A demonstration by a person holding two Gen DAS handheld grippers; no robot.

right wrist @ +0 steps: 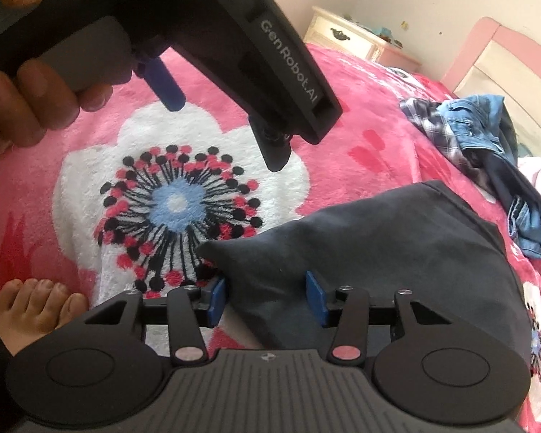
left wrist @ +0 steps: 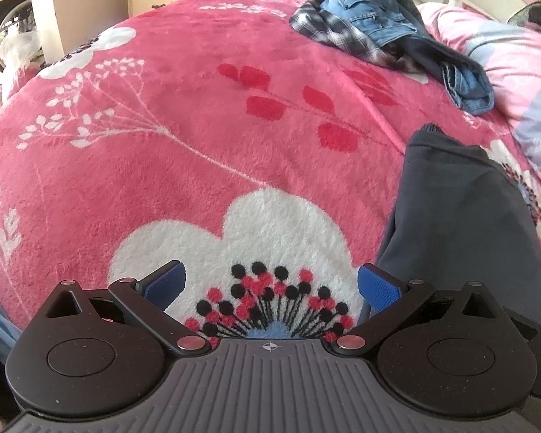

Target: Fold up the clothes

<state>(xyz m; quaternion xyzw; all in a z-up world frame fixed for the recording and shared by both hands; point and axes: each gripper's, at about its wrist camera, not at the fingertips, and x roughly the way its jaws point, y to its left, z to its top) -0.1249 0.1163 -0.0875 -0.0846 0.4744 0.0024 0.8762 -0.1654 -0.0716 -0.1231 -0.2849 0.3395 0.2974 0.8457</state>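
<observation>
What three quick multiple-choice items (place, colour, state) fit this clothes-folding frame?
1. Where is the jeans-and-plaid pile?
A) at the far end of the pink blanket
B) between the left gripper's pads
C) on the floor

2. What colour is the garment nearest the right gripper?
A) white
B) dark grey
C) yellow

3. What is between the pads of the left gripper?
A) jeans
B) a sock
C) nothing; open over the blanket

Key: 1 A, the pile lies far up the bed; 2 B, dark grey cloth sits between the blue pads; 3 C, only the flower print shows between them.
</observation>
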